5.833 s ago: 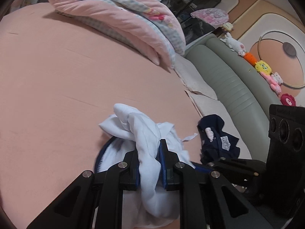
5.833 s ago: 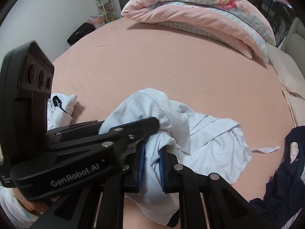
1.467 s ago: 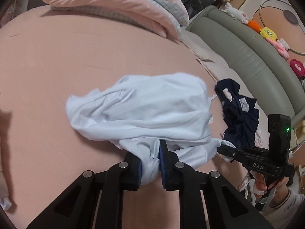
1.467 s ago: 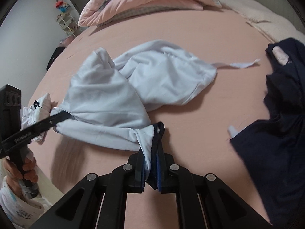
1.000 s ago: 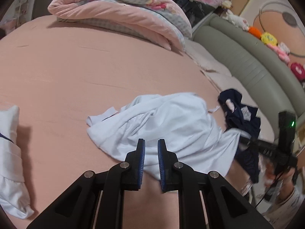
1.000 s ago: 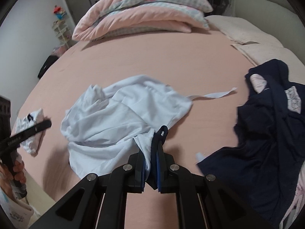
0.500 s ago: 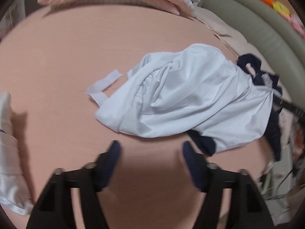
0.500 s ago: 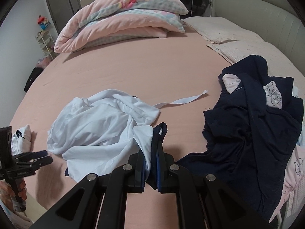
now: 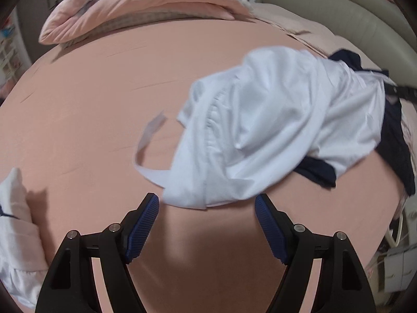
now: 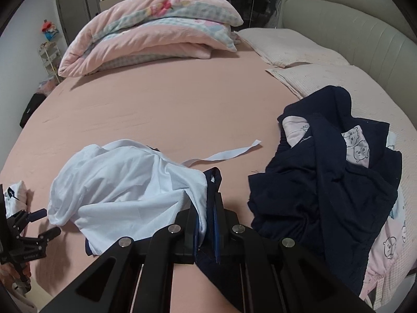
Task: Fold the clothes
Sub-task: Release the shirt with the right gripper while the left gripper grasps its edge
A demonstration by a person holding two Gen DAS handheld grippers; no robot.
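A crumpled white garment with navy trim lies on the pink bed sheet, a loose white strap trailing from it. My left gripper stands open just short of the garment's near edge, nothing between its blue pads. It also shows at the left edge of the right wrist view, held in a hand. My right gripper is shut on the garment's navy-trimmed corner, near the bed's front edge.
A heap of navy and pink bear-print clothes lies to the right of the garment. A folded white piece sits at the left. A pink quilt, pillows and a grey headboard line the back.
My left gripper let go of the white garment and opened wide, then sank toward its near edge. The right gripper pulled its corner rightward, toward the navy heap.
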